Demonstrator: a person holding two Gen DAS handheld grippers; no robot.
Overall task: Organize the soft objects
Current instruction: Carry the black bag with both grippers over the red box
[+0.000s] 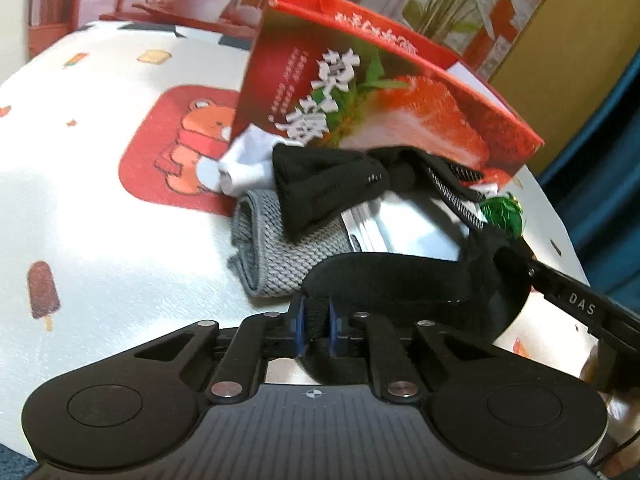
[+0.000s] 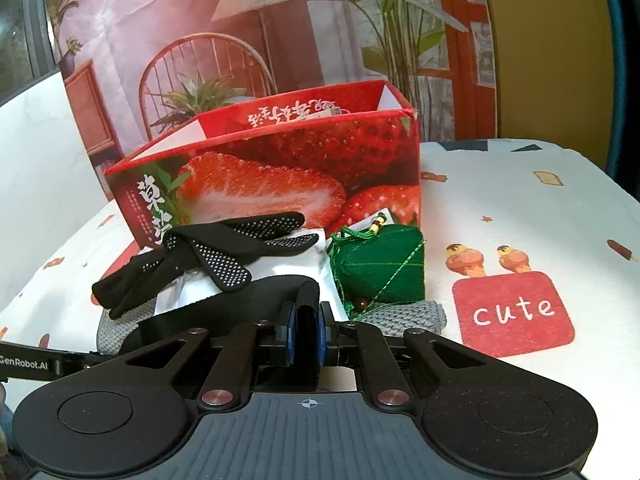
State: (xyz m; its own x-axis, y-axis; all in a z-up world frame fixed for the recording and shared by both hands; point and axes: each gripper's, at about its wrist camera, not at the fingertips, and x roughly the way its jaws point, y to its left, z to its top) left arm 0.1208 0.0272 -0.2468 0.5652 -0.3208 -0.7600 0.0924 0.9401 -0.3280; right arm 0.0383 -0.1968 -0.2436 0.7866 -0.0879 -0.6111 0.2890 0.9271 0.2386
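Left wrist view: the left gripper [image 1: 318,330], at lower centre, has its blue pads [image 1: 301,330] drawn narrow and pinching an edge of a black band [image 1: 400,280]. From the pads the band loops rightward across the lower right of the frame to the right gripper [image 1: 588,312], whose dark arm enters from the right edge.

Right wrist view: the right gripper [image 2: 306,338], at lower centre, is likewise closed narrow on the band [image 2: 256,296], a fold of which stands between its pads [image 2: 289,338]. The band runs left toward the left gripper [image 2: 28,362] at the left edge.

Beyond the fingers, at mid-frame, lie a black dotted glove [image 2: 208,256] over a silver pouch [image 2: 288,272], a grey knit piece [image 1: 272,248] under them, and a white cloth [image 1: 248,164] at the box's foot. A green wrapped packet [image 2: 380,268] sits just right of the pouch. Behind all stands an open red strawberry box [image 2: 280,172]. Everything rests on a white printed cloth [image 2: 520,208].
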